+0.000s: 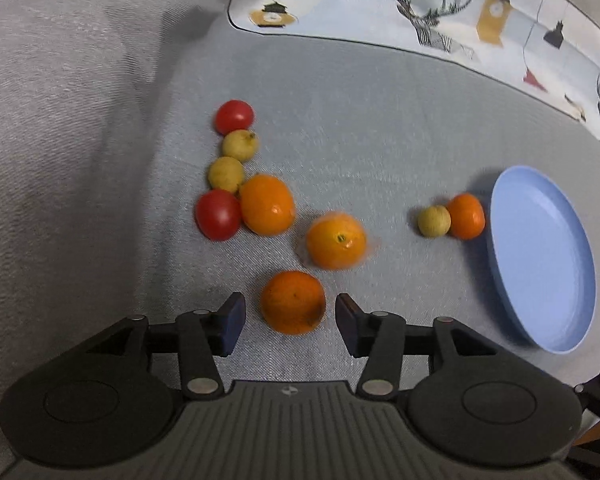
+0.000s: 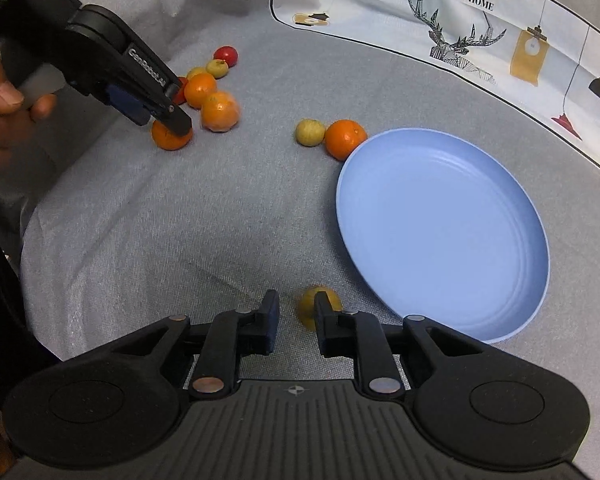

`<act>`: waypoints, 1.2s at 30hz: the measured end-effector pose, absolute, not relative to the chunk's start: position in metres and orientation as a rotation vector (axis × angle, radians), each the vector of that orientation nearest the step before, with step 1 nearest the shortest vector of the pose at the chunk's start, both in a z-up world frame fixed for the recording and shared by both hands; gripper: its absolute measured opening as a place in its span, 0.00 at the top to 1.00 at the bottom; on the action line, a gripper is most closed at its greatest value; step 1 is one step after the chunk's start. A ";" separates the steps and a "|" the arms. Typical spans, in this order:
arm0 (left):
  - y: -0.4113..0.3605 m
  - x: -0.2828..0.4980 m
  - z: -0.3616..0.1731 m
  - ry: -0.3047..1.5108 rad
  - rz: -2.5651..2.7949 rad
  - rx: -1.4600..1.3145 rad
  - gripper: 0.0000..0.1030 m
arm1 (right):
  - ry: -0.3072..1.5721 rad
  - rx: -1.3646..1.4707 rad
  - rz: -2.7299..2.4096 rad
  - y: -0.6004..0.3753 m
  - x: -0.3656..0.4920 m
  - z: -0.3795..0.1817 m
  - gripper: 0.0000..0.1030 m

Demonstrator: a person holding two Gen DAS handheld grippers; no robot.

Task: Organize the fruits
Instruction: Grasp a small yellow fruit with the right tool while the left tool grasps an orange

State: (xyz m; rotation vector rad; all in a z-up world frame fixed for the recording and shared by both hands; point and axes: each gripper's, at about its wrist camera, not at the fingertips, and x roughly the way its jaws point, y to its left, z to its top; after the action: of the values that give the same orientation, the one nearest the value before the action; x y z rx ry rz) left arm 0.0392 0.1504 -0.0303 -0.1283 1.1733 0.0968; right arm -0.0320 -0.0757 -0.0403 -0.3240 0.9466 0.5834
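My left gripper [image 1: 290, 312] is open with an orange [image 1: 293, 302] lying between its fingertips on the grey cloth. A blurred orange [image 1: 336, 242] lies just beyond it. Further left sit two red tomatoes [image 1: 218, 215], two small yellow fruits [image 1: 226, 174] and another orange [image 1: 267, 205]. A yellow fruit [image 1: 434, 221] and an orange [image 1: 466, 216] touch beside the blue plate [image 1: 540, 256]. My right gripper [image 2: 296, 320] is open; a yellow fruit [image 2: 320, 307] lies just past its right finger, near the plate's rim [image 2: 342, 208]. The left gripper [image 2: 156, 110] shows in the right wrist view over the orange [image 2: 171, 136].
A printed white cloth [image 2: 460, 32] with deer and lamp drawings lies along the back. The grey cloth [image 2: 180, 220] rises in folds at the left. A hand [image 2: 4, 104] holds the left gripper.
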 end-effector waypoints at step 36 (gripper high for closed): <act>0.124 0.045 -0.040 1.208 -0.021 -0.054 0.62 | 0.947 -0.248 0.601 -0.067 -0.016 -0.046 0.75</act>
State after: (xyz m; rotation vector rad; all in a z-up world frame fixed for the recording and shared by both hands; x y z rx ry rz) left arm 0.0451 0.1239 -0.0403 -0.0543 1.2080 -0.0213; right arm -0.0161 -0.0674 -0.0464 -0.2484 0.9467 0.6014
